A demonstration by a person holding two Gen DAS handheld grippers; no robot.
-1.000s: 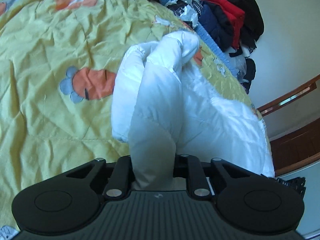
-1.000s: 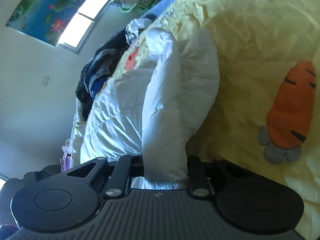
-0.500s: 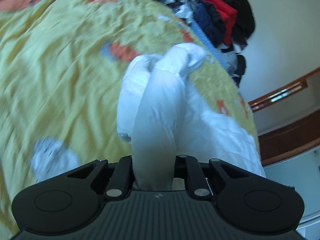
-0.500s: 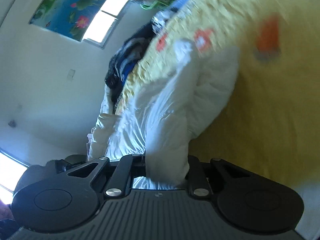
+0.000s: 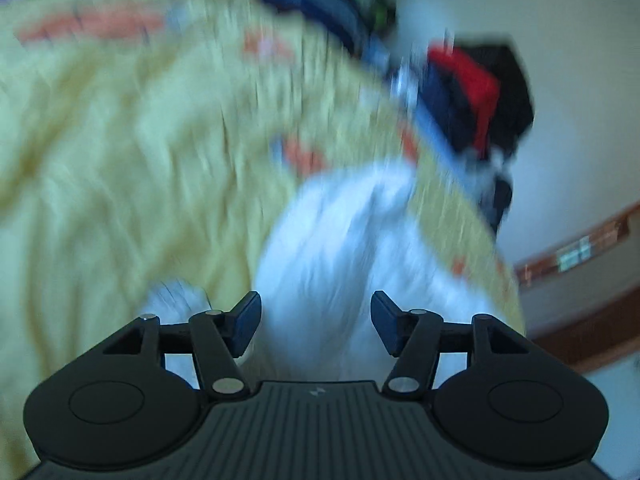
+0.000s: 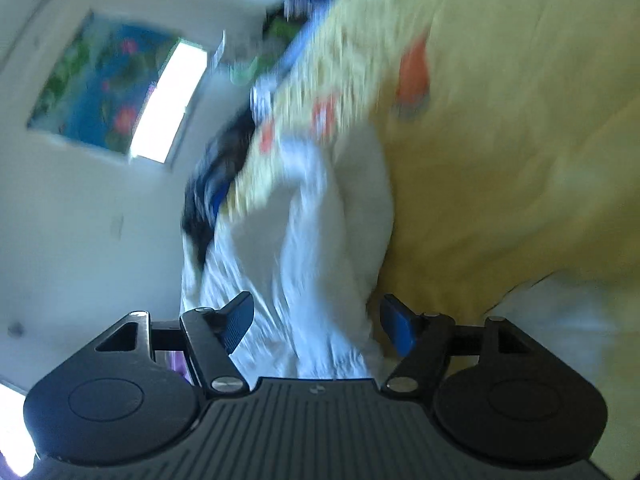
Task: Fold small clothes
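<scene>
1. Left gripper (image 5: 316,326): jaws stand apart, having just been opening. The white padded garment (image 5: 340,248) sits in the gap, but the pads look clear of it; released, as far as the blur allows.
2. Right gripper (image 6: 318,328): same state, jaws just opened, white cloth between them and not pinched.
3. Garment lies on the yellow carrot-print bedspread (image 5: 120,160), near its edge, beside a pile of dark and red clothes (image 5: 472,92).
4. Key relation: from both grippers the garment runs straight ahead, long axis along the line of the fingers. Each gripper sits at its near end; neither looks closer.
5. Judgement: fold laid down; next move likely a fresh grasp.
</scene>
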